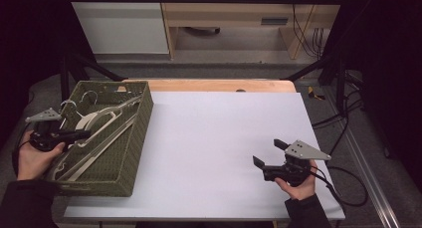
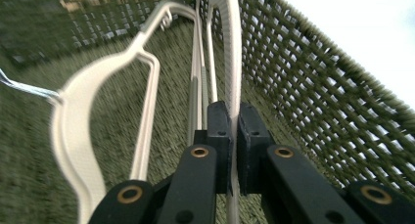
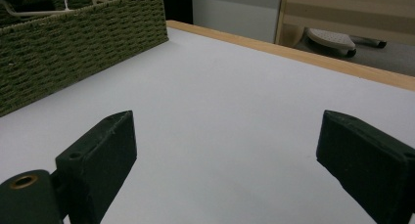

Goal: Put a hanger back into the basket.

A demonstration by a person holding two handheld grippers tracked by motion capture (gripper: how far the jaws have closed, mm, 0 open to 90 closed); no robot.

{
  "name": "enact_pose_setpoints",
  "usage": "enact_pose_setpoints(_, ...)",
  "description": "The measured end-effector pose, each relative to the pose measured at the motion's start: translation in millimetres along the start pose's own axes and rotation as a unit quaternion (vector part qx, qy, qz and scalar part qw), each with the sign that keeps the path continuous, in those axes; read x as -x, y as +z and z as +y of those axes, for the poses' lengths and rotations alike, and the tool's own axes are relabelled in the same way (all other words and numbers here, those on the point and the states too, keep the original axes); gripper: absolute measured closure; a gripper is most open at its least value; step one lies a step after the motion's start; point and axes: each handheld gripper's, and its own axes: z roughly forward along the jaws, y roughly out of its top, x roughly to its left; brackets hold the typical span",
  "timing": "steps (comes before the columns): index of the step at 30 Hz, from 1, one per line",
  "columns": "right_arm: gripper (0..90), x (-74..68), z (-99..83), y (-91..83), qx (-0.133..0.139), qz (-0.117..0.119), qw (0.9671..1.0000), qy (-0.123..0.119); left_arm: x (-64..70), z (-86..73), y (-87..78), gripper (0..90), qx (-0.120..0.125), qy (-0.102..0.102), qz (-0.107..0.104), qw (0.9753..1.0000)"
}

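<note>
One green woven basket (image 1: pixel 130 153) stands at the left of the high view, on a table (image 1: pixel 224 138) with a white top. It holds several cream clothes hangers (image 1: pixel 102 119), at least three, overlapping so that an exact count cannot be made. Their long axes run along the basket's length, from lower left to upper right of the frame, with wire hooks near the basket's far left corner.

Two grippers are present. The left gripper (image 2: pixel 234 121), at the left edge of the high view and reaching inside the basket, has its jaws nearly together, clamped on one thin cream hanger bar (image 2: pixel 232 62) that extends straight ahead along the basket wall. The right gripper (image 1: pixel 267 152), at lower right over bare tabletop, has its jaws spread wide and grips nothing.
</note>
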Motion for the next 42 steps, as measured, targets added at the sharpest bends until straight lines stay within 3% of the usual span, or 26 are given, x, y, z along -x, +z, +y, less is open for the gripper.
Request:
enact_pose_setpoints(3, 8.6, -0.1, 0.0, 0.3, 0.001, -0.002, 1.0000, 0.001, -2.6, -4.1, 0.8, 84.7, 0.002, -0.008, -0.003, 1.0000)
enact_pose_setpoints(7, 8.6, -0.4, -0.1, 0.3, 0.000, -0.002, 1.0000, 0.002, -9.9, -12.3, 5.5, 84.0, -0.029, -0.028, 0.009, 0.9991)
enact_pose_setpoints(9, 8.6, 0.0, -0.1, 0.1, 0.000, 0.000, 1.0000, 0.000, -10.9, -13.2, 5.9, 83.9, -0.027, -0.032, 0.011, 0.9991)
enact_pose_setpoints(10, 8.7, -0.3, -0.1, 0.5, 0.000, -0.003, 1.0000, 0.002, -12.3, -13.4, 6.0, 84.0, -0.024, -0.045, 0.020, 0.9985)
enact_pose_setpoints(11, 8.7, -0.3, -0.1, 0.5, 0.000, -0.003, 1.0000, 0.002, -12.3, -13.4, 6.0, 83.9, -0.024, -0.045, 0.020, 0.9985)
enact_pose_setpoints(14, 8.6, -0.6, -0.2, 0.7, -0.001, -0.003, 1.0000, 0.003, -12.5, -10.7, 6.4, 83.5, -0.042, -0.046, 0.059, 0.9963)
enact_pose_setpoints(15, 8.6, -0.6, -0.2, 0.7, -0.001, -0.003, 1.0000, 0.003, -12.5, -10.7, 6.4, 82.1, -0.042, -0.046, 0.059, 0.9963)
enact_pose_setpoints(17, 8.6, 0.1, -0.1, 0.2, 0.000, -0.001, 1.0000, 0.000, -13.4, -10.5, 7.9, 77.1, -0.045, -0.044, 0.085, 0.9944)
enact_pose_setpoints(18, 8.6, -0.1, 0.0, 0.3, 0.001, -0.003, 1.0000, 0.002, -15.3, -11.2, 9.8, 75.9, -0.047, -0.052, 0.103, 0.9922)
enact_pose_setpoints(22, 8.5, -0.2, -0.1, 0.6, 0.000, -0.003, 1.0000, 0.003, -19.2, -13.1, 14.7, 68.2, -0.062, -0.054, 0.136, 0.9872)
enact_pose_setpoints(32, 8.5, -0.6, -0.4, 1.3, -0.001, -0.003, 1.0000, 0.004, -21.1, -15.0, 17.0, 50.1, -0.087, -0.077, 0.158, 0.9806)
enact_pose_setpoints(40, 8.4, 0.2, -0.8, 1.5, -0.003, -0.001, 1.0000, -0.002, -19.4, -14.8, 5.7, 47.0, -0.070, -0.069, 0.155, 0.9831)
enact_pose_setpoints(41, 8.3, -0.2, -0.3, 1.2, 0.000, -0.003, 1.0000, 0.004, -15.9, -13.5, 1.6, 46.3, -0.054, -0.068, 0.152, 0.9846)
enact_pose_setpoints(42, 8.3, -0.2, -0.3, 1.2, 0.000, -0.003, 1.0000, 0.004, -15.9, -13.5, 1.6, 45.3, -0.054, -0.068, 0.152, 0.9846)
